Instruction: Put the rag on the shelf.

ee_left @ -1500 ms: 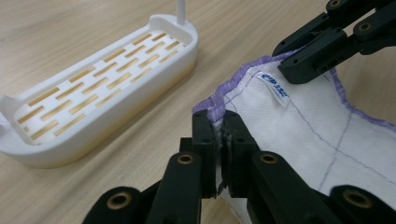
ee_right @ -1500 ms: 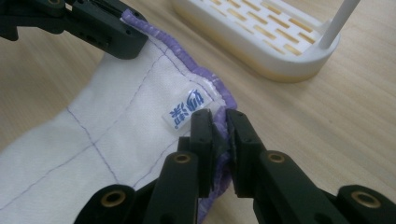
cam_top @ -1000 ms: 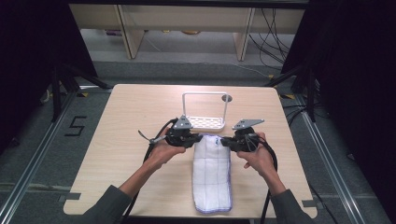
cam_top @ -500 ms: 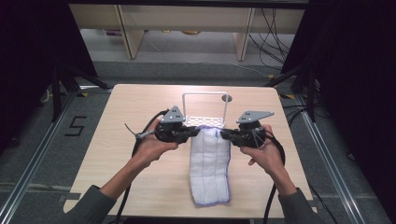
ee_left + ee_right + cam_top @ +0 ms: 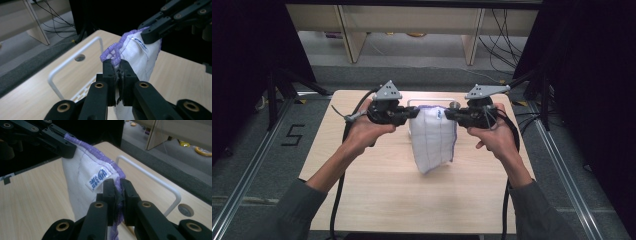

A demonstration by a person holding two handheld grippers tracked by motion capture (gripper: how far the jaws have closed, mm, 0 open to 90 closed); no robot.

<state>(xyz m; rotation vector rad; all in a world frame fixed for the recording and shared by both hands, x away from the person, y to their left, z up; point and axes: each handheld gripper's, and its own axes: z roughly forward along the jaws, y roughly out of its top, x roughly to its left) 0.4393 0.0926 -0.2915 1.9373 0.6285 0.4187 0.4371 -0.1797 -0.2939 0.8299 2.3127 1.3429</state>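
Note:
A white cloth (image 5: 433, 137) with a purple stitched edge hangs in the air over the middle of the table, held up by its two top corners. My left gripper (image 5: 416, 113) is shut on the cloth's left top corner (image 5: 117, 56). My right gripper (image 5: 448, 115) is shut on the right top corner (image 5: 113, 176), beside a small blue-printed label (image 5: 98, 180). The two grippers face each other at the same height, with the cloth's top edge stretched between them. Its lower end dangles just above the tabletop. The other gripper's jaws appear far off in each gripper view.
A white wire rack (image 5: 413, 104) stands on the light wooden table (image 5: 377, 190) behind the cloth, next to a round hole (image 5: 80, 58) in the tabletop. Wooden shelf legs (image 5: 347, 35) and cables (image 5: 502, 30) lie on the floor beyond the table.
Both grippers have risen together, lifting the cloth off the table. It lay flat on the tabletop a second ago and now hangs between them.

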